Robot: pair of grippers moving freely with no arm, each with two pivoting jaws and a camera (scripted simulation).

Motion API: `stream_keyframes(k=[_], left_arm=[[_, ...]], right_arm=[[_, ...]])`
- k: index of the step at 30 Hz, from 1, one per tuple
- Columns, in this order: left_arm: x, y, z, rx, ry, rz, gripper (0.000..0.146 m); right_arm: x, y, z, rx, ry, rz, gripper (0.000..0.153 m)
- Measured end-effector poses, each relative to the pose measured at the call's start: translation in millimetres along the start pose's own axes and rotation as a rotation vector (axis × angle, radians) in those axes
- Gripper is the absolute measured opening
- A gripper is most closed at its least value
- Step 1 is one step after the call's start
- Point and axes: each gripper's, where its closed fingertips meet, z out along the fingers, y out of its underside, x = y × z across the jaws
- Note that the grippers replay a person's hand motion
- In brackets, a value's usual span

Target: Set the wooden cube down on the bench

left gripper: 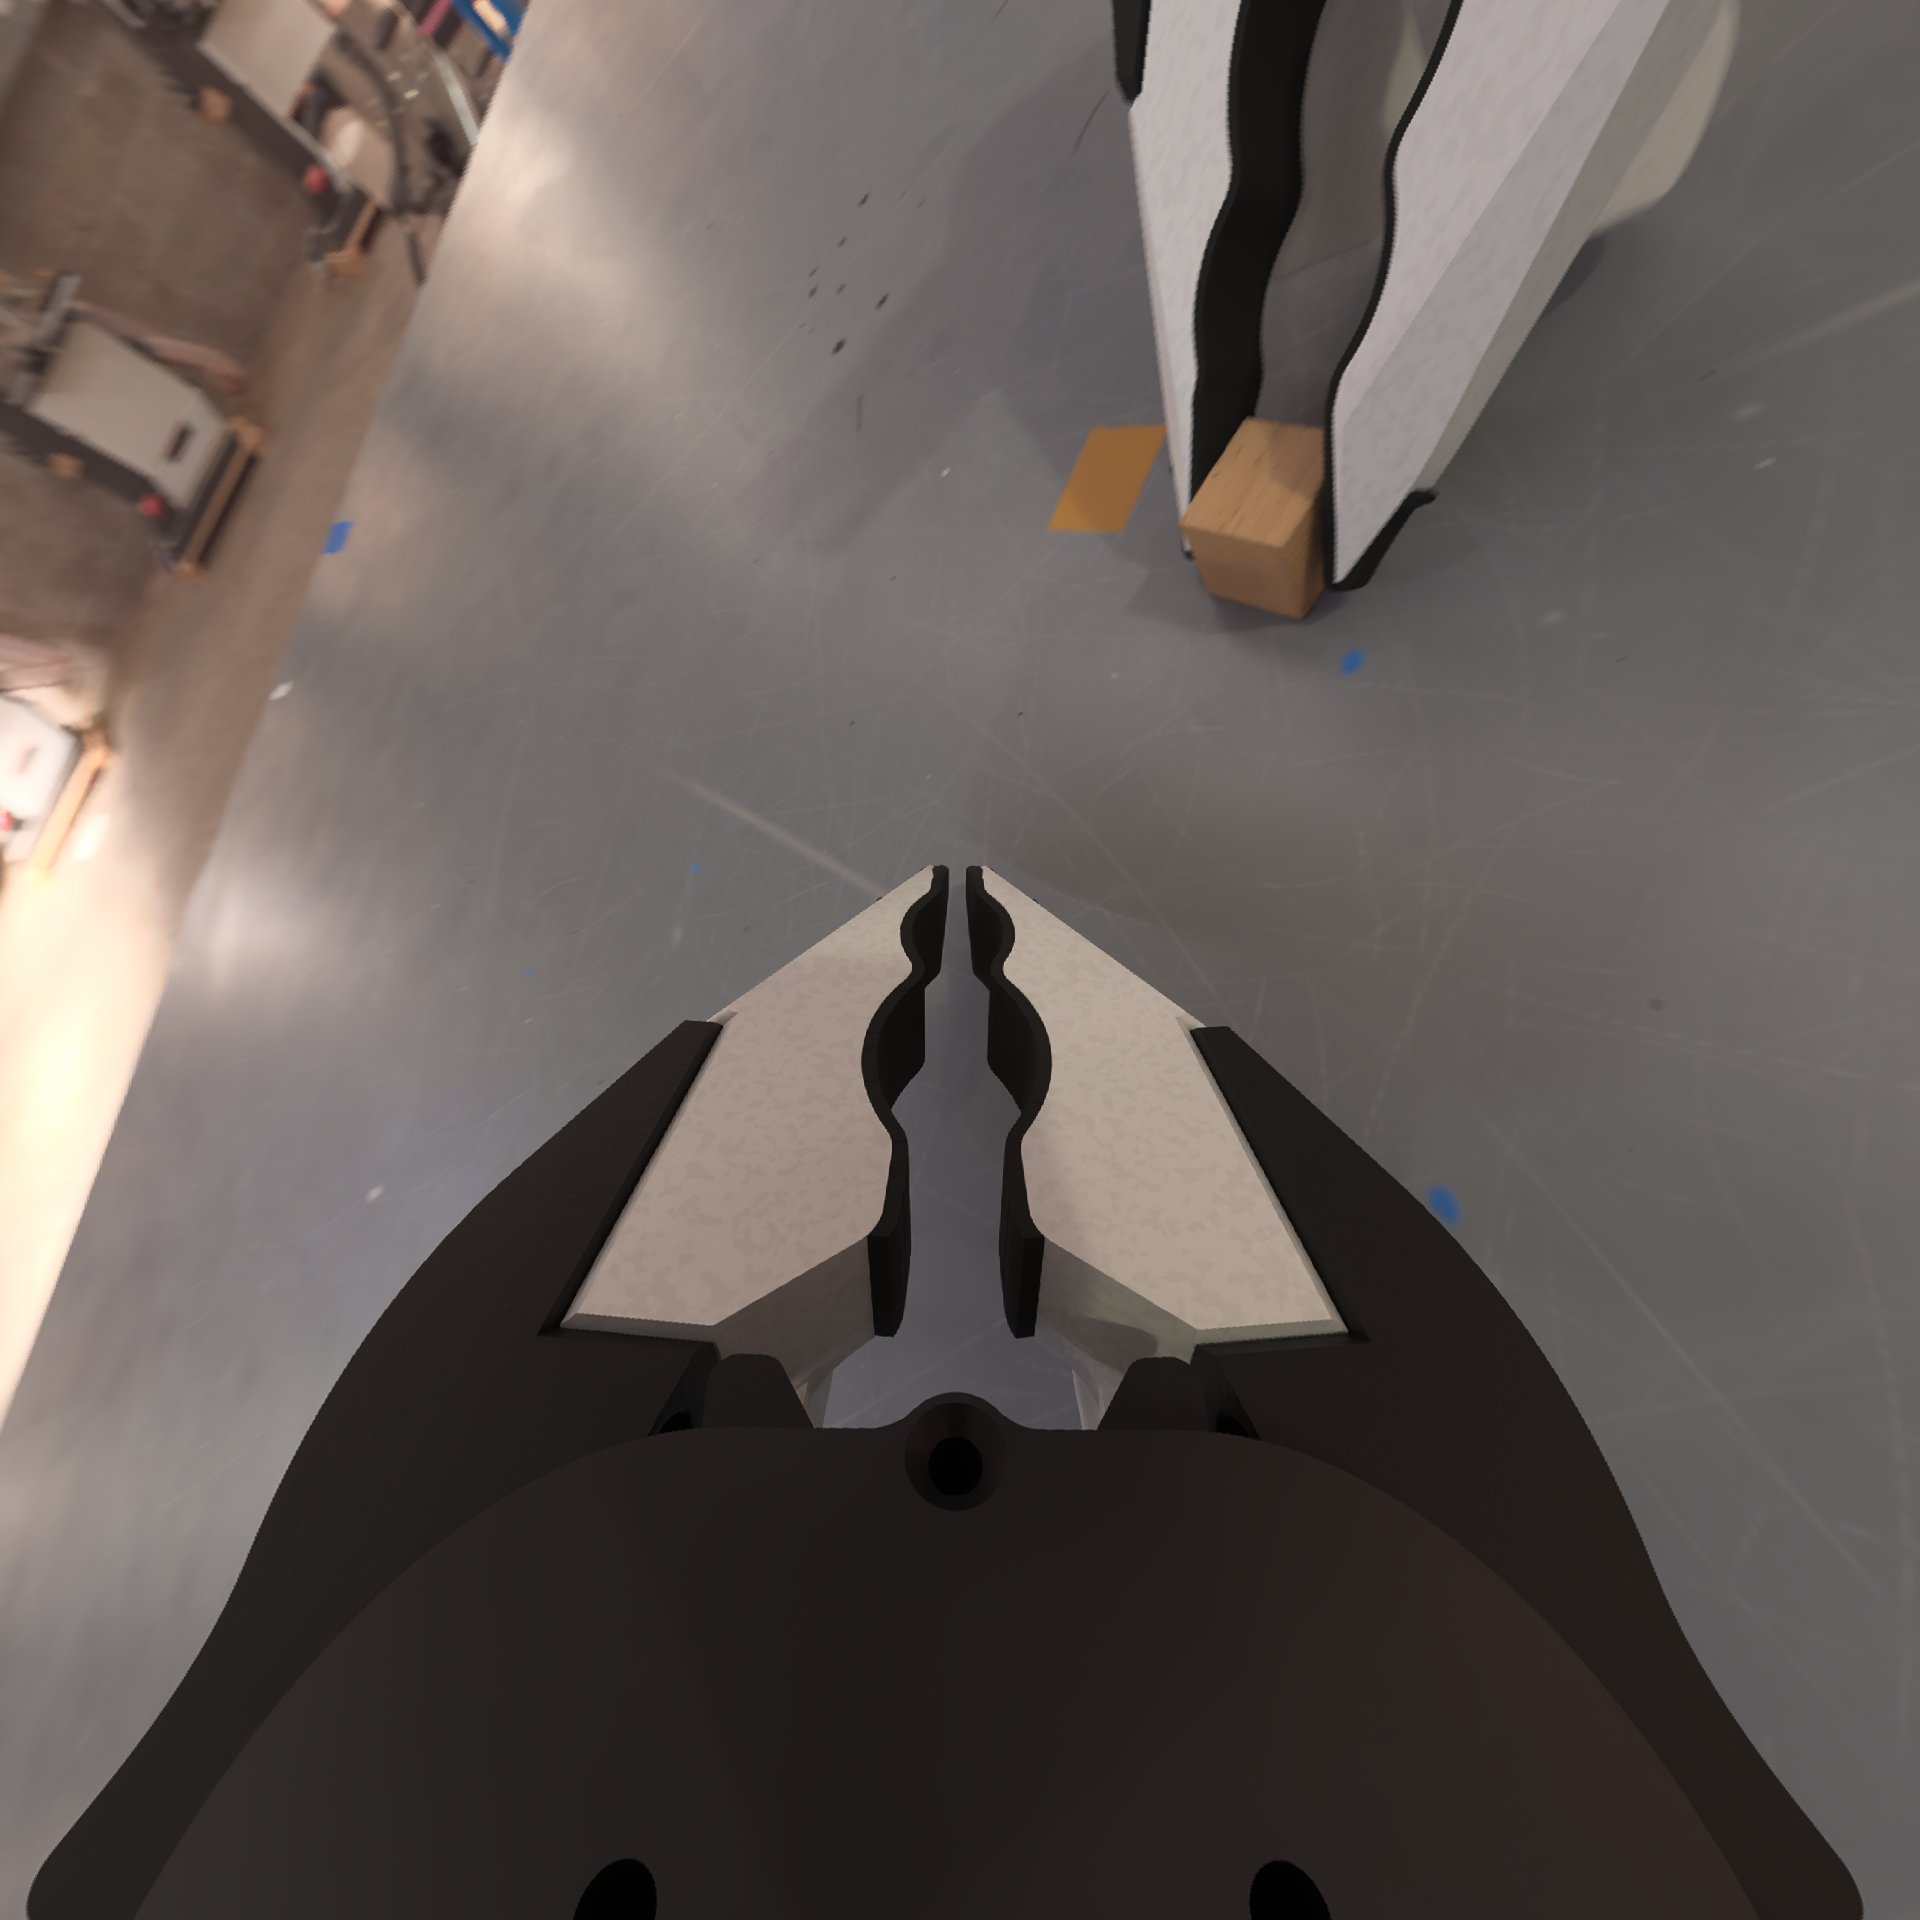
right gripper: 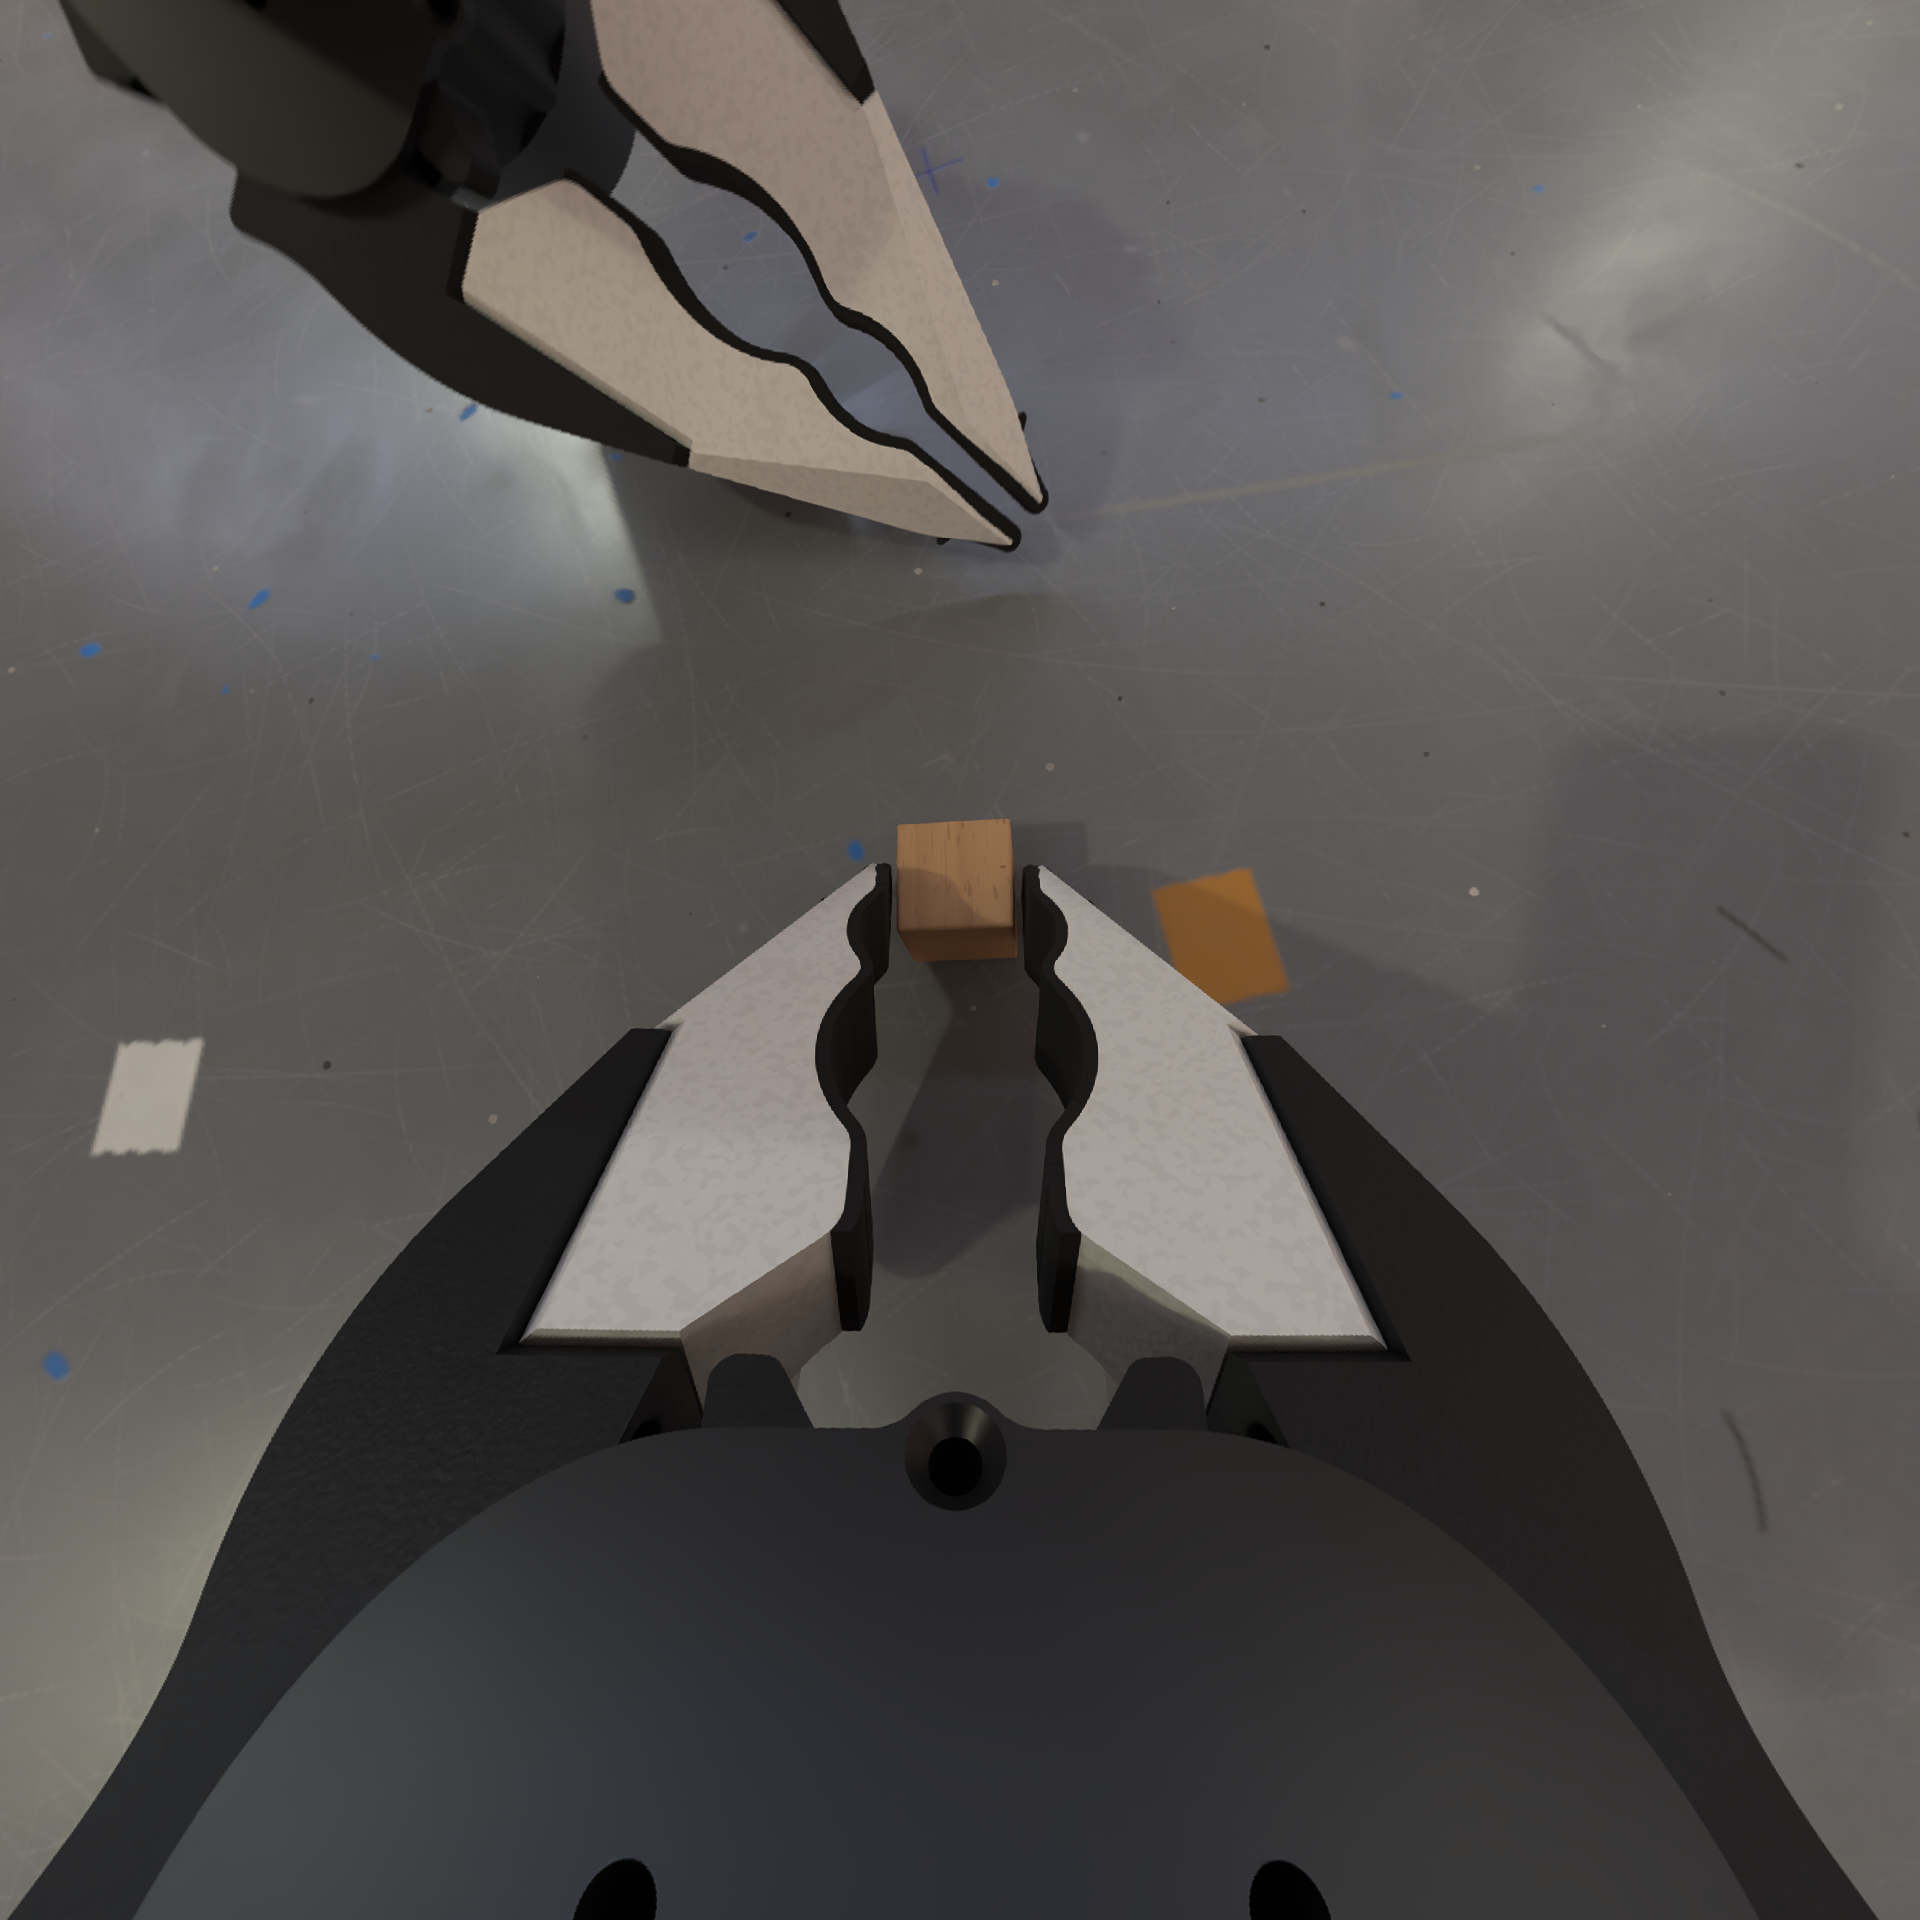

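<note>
The wooden cube (right gripper: 954,878) sits between the fingertips of my right gripper (right gripper: 957,883), whose pads close in on its two sides. In the left wrist view the cube (left gripper: 1257,520) pokes out below the right gripper (left gripper: 1283,540), and its bottom is at or just above the grey bench (left gripper: 727,623). My left gripper (left gripper: 952,873) is shut and empty, hovering over the bench well apart from the cube. It also shows in the right wrist view (right gripper: 1023,520), beyond the cube to the upper left.
An orange patch (right gripper: 1221,935) lies flat on the bench just right of the cube, also seen in the left wrist view (left gripper: 1107,480). A white tape strip (right gripper: 145,1096) lies to the left. The bench edge and a room with equipment (left gripper: 125,416) show at far left.
</note>
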Motion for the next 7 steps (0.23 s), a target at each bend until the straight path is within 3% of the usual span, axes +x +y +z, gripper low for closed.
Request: stream_keyframes(k=[3, 7], left_arm=[[-4.2, 2.8, 0.1, -0.059, -0.102, 0.074, 0.003], [-4.8, 3.9, -0.1, -0.052, -0.084, 0.038, 0.002]], right_arm=[[0.0, -0.3, -0.3, 0.003, -0.021, 0.026, 0.024], [-3.8, -3.5, -3.8, -0.029, -0.105, 0.045, 0.031]])
